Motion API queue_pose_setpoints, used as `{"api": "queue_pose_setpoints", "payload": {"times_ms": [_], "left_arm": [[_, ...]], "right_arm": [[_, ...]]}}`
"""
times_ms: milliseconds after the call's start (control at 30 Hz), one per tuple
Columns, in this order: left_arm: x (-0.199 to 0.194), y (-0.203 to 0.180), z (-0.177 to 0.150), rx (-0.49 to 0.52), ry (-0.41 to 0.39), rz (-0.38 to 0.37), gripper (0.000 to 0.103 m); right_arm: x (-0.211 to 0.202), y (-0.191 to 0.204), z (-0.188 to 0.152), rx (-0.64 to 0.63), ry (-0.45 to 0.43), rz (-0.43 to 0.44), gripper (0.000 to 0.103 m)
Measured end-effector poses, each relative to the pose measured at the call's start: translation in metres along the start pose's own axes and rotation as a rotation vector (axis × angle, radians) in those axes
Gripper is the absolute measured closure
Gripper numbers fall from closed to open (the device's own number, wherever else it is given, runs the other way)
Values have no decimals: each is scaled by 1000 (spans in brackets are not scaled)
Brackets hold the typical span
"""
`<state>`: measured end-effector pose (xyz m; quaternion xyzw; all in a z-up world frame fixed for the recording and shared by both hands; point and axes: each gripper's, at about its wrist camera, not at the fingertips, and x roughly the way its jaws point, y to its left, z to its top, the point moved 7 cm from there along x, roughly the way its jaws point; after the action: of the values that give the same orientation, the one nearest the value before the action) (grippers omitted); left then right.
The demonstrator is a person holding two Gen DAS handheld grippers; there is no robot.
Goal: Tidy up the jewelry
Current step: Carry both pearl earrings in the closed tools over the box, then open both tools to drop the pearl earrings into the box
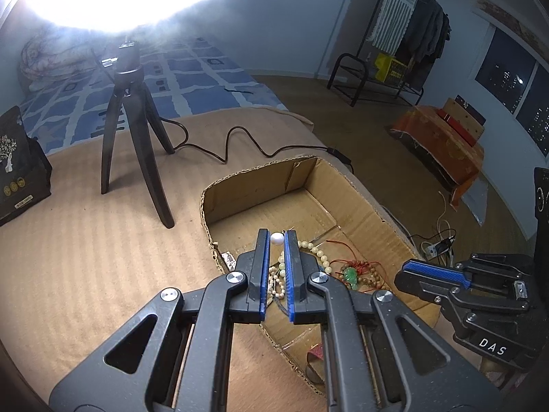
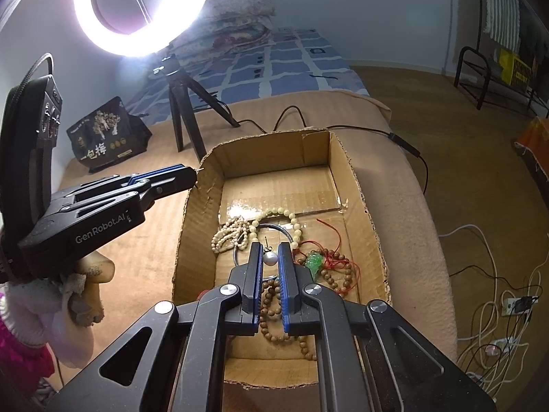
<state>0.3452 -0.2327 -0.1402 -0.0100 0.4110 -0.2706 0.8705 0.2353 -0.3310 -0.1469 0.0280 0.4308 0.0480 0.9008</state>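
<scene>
Each of the 2 grippers is squeezing a small pearl earring. The left gripper point(image 1: 277, 240) pinches its white pearl earring point(image 1: 277, 238) above the near-left part of the cardboard box point(image 2: 346, 161). The right gripper point(image 2: 270, 255) pinches its grey pearl earring point(image 2: 270, 258) above the middle of the box, over the bead bracelets point(image 2: 274, 221), probably so the pair can go together
</scene>
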Motion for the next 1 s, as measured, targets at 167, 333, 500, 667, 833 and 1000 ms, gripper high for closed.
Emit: {"api": "queue_pose_setpoints", "payload": {"times_ms": [167, 333, 500, 667, 833, 1000], "left_arm": [[-1, -3, 3, 8, -8, 3, 97], [-2, -5, 2, 22, -8, 19, 97], [-4, -4, 1, 25, -8, 33, 95], [-11, -1, 1, 19, -26, 33, 74], [-21, 0, 0, 17, -31, 40, 74], [-39, -2, -4, 23, -45, 49, 74]], "right_arm": [[0, 0, 0, 3, -6, 0, 96], [1, 0, 1, 0, -6, -12, 92], [1, 1, 1, 7, -8, -11, 69], [-1, 3, 0, 1, -9, -24, 59], [-9, 6, -1, -6, -14, -35, 59], [-23, 7, 0, -3, -28, -55, 52]]}}
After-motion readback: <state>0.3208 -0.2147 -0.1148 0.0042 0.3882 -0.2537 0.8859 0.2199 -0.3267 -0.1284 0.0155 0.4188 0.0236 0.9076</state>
